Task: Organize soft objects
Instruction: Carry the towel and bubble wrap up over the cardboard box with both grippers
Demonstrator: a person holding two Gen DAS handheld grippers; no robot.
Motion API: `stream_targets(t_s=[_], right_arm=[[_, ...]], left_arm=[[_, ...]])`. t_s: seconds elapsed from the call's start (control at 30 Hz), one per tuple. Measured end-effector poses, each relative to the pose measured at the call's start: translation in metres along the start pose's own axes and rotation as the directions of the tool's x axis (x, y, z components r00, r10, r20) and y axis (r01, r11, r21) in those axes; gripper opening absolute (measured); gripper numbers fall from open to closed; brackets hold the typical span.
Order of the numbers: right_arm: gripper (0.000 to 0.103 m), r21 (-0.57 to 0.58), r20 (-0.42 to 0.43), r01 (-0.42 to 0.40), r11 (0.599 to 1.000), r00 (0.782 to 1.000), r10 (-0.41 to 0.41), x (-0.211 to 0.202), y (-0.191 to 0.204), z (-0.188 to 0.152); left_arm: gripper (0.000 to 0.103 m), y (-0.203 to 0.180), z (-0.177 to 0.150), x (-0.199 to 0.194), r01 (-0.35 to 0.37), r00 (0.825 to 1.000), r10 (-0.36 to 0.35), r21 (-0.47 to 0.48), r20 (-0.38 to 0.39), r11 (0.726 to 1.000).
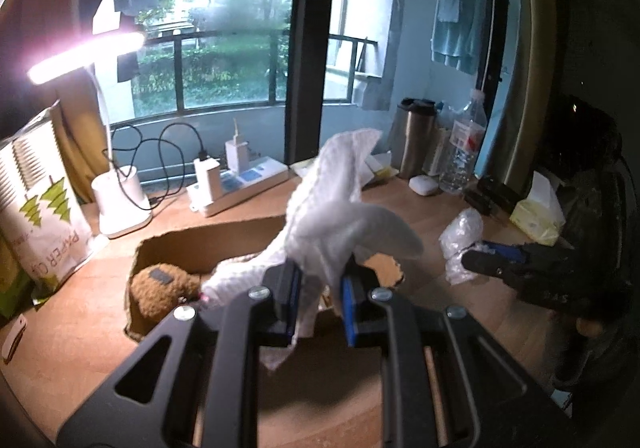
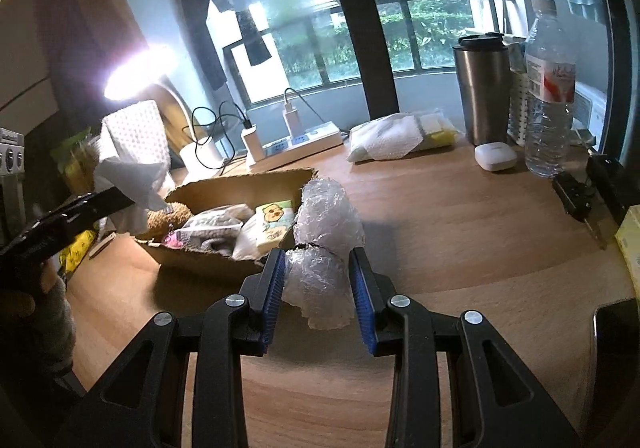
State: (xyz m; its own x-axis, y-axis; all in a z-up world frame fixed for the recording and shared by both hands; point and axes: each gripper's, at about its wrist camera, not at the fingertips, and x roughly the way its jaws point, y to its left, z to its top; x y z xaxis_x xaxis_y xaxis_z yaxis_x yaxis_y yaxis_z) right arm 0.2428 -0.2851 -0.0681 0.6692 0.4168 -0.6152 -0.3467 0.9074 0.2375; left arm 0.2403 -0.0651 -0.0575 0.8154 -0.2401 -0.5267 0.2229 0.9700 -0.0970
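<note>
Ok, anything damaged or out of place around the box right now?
The cardboard box has ragged, torn rim edges. Nothing is spilled; the left gripper holds the white cloth, and the right gripper holds the bubble wrap bundle.

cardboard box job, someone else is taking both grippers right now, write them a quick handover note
Left gripper: shut on the white cloth, held up above the cardboard box.
Right gripper: fingers around the bubble wrap bundle, beside the box's near right corner; grip looks closed on it.
Done: brown plush toy, snack packet and a grey bag already lie in the box.
Left: drop the cloth in, then the bubble wrap.
</note>
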Motion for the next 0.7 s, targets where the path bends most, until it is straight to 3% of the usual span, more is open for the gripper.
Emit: stream_targets(t_s=[0.37,0.7], right_arm=[[0.035,0.054,0.005,0.004,0.999,1.0,-0.004,0.012,-0.031,0.004],[0.035,0.079,-0.02,0.014,0.997,1.0,-0.013,0.03,-0.046,0.005]], left_arm=[[0.018,-0.01,0.001,0.057,0.029,0.997,-0.026,0.027,-0.077,0.999],[0.018,-0.016,-0.013,0.104,0.07,0.981,-0.064,0.029,-0.183,0.997]])
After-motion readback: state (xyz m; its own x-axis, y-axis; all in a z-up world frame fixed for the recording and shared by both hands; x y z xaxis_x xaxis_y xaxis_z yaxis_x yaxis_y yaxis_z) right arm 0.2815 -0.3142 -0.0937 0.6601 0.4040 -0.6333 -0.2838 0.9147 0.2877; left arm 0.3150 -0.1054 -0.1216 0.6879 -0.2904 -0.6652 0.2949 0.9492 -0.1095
